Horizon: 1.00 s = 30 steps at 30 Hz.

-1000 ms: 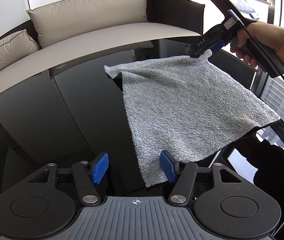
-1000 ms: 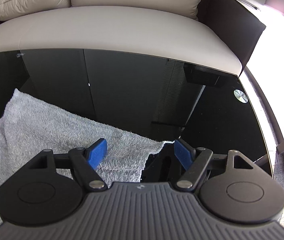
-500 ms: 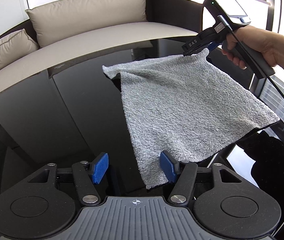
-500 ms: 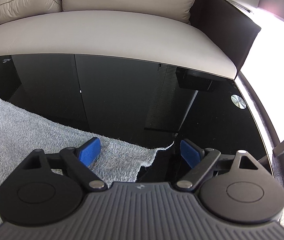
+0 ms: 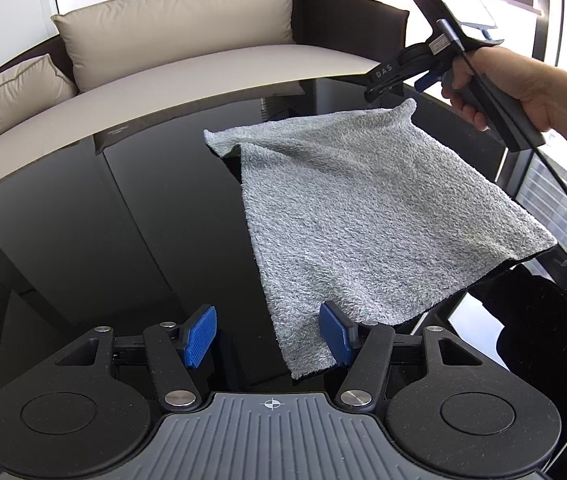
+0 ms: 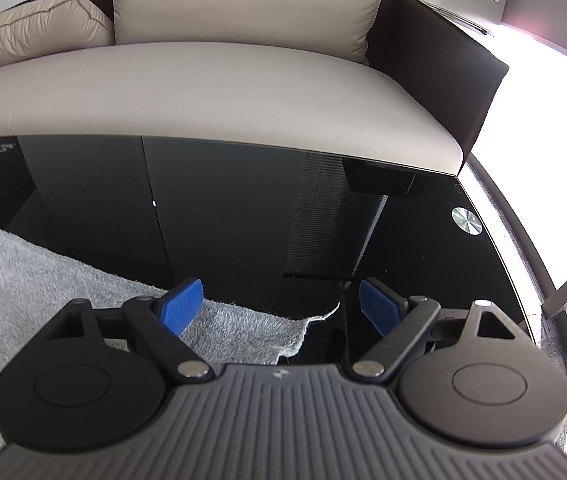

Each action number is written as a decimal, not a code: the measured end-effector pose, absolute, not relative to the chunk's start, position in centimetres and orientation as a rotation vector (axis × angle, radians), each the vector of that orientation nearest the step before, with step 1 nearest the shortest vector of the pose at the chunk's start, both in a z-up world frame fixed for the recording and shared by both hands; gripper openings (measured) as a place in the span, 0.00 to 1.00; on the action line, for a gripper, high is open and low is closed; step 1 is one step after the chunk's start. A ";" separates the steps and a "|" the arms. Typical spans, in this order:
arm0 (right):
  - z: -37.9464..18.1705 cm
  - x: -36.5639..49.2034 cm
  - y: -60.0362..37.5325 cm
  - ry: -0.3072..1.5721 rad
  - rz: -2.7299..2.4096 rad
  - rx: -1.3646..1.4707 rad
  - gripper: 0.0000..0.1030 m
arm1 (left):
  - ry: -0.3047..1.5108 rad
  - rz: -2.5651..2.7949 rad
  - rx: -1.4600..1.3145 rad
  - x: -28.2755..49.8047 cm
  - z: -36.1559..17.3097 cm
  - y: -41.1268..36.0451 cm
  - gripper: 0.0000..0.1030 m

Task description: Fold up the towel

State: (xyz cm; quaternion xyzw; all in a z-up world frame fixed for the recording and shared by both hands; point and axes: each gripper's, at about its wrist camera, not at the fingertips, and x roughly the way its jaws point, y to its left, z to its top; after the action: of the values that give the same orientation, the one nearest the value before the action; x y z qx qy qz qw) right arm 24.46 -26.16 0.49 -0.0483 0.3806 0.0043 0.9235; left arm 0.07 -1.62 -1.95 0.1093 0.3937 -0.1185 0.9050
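Grey towel [image 5: 367, 216], black table [image 5: 103, 220], beige sofa [image 6: 203, 88].

Both wrist views, angled down, share towel [image 5: 363, 216].

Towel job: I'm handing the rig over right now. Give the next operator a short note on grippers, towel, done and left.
Left gripper: open, nothing held; the towel's near corner lies between its pads.
Right gripper: open, just above the towel's far corner, nothing held.
Towel: grey, spread on the black glass table, its far left corner turned under; otherwise a single layer.
Done: no proper fold visible.
Left: grip the corners and fold the towel.
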 end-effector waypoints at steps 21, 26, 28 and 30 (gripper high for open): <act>-0.7 23.5 -26.4 0.875 0.010 -0.125 0.86 | 0.814 -0.246 0.229 0.1 -2.0 -1.9 0.53; -1.0 24.0 -26.6 0.858 0.002 -0.108 0.87 | 0.813 -0.247 0.231 0.1 -2.0 -1.9 0.53; -1.1 24.2 -26.7 0.854 -0.003 -0.110 0.88 | 0.813 -0.247 0.230 0.1 -2.0 -1.9 0.53; -1.1 24.3 -26.7 0.851 -0.005 -0.113 0.88 | 0.815 -0.249 0.228 0.2 -2.0 -1.9 0.53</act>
State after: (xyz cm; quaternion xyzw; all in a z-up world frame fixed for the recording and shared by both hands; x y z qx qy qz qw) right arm 24.28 -26.68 -1.13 -0.0546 0.4123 -0.0022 0.9094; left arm 0.22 -1.94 -2.01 0.1101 0.3943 -0.1206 0.9044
